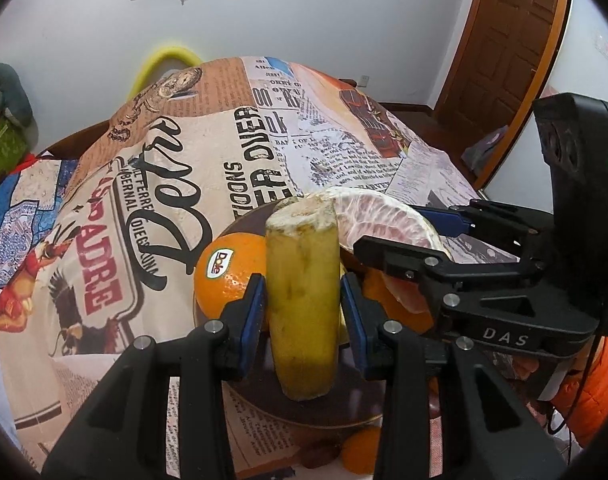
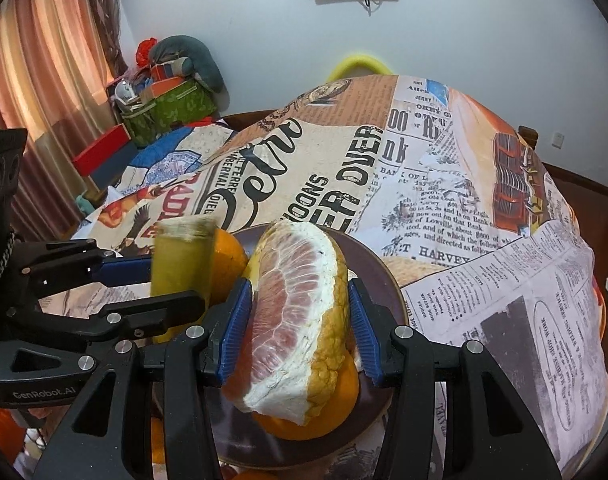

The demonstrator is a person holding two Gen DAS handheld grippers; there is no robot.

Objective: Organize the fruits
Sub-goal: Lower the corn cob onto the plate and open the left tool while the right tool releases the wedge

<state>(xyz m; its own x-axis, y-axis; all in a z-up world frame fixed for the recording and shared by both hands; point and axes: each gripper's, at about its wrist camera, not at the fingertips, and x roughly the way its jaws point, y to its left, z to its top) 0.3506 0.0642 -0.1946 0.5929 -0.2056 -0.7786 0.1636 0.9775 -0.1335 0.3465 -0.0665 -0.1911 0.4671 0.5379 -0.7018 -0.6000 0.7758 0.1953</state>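
Observation:
My left gripper [image 1: 302,300] is shut on a yellow banana piece [image 1: 302,300], held upright over a dark brown plate [image 1: 244,224]. An orange with a Dole sticker [image 1: 228,276] lies on the plate to its left. My right gripper [image 2: 300,328] is shut on a pomelo wedge [image 2: 292,320] with pink flesh and yellow rind, just above another orange [image 2: 340,404] on the same plate [image 2: 368,268]. The right gripper shows in the left wrist view [image 1: 412,240]. The left gripper and the banana piece [image 2: 180,264] show in the right wrist view.
The table wears a newspaper-print cloth [image 1: 208,152]. A small orange fruit [image 1: 360,450] lies at the near table edge. A yellow foam loop [image 2: 358,65] stands behind the table. Boxes and a green bag [image 2: 172,108] sit far left. A wooden door [image 1: 504,40] is at the right.

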